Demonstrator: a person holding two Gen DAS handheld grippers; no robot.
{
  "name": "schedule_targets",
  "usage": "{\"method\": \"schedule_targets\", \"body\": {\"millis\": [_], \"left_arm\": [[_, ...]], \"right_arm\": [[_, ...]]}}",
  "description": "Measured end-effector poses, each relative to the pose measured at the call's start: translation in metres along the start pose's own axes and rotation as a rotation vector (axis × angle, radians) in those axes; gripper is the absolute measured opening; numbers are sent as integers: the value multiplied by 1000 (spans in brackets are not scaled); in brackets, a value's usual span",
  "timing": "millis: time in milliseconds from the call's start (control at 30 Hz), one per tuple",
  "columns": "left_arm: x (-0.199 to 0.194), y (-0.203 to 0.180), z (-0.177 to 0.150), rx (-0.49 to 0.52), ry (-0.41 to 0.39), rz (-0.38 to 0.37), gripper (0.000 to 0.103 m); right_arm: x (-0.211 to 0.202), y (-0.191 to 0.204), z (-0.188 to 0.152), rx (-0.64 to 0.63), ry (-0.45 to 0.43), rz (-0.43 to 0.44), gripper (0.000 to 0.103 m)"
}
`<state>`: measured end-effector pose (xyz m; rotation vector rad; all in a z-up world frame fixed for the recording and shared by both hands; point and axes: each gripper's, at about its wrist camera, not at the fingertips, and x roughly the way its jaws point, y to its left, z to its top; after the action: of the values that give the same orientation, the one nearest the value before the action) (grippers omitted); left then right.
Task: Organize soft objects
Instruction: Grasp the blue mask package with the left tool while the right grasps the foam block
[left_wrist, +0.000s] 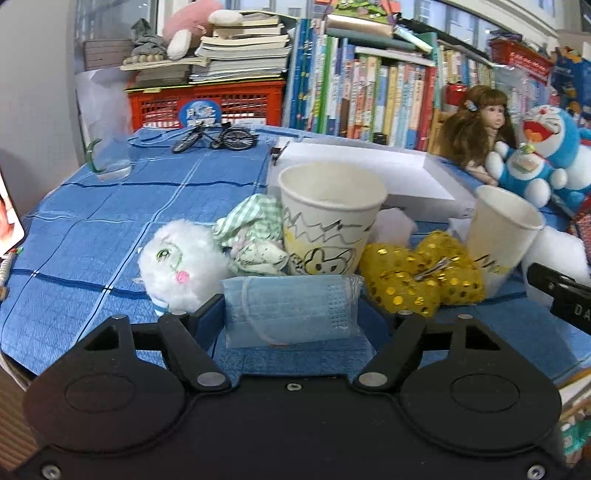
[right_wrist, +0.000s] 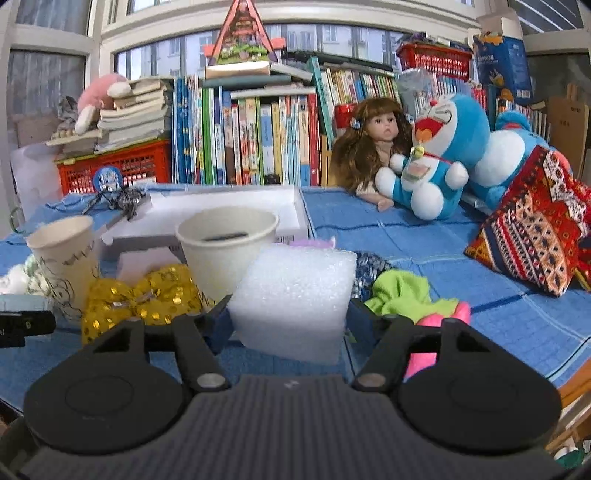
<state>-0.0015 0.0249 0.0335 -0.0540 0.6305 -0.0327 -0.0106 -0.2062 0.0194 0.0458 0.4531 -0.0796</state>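
Face mask (left_wrist: 291, 310) pinched in left gripper (left_wrist: 291, 314), foam block (right_wrist: 295, 299) squeezed in right gripper (right_wrist: 291, 317); careless lift could topple paper cup (right_wrist: 227, 254) behind.

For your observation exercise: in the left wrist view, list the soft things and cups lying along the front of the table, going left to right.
White plush toy → green checked cloth → paper cup with drawing → yellow sequin bow → second paper cup.
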Motion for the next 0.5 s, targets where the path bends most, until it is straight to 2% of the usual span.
{"method": "schedule_targets", "body": {"millis": [100,300,500], "left_arm": [[-12,4,7,-5,2,-44,74],[-41,12,29,16,-49,-101,74],[-57,19,71,26,-97,-149,74]], "right_arm": [[-7,-3,8,13,-24,7,68],[-18,-13,25,43,-69,24,68],[-18,-28,51,89,-86,79,68]]}}
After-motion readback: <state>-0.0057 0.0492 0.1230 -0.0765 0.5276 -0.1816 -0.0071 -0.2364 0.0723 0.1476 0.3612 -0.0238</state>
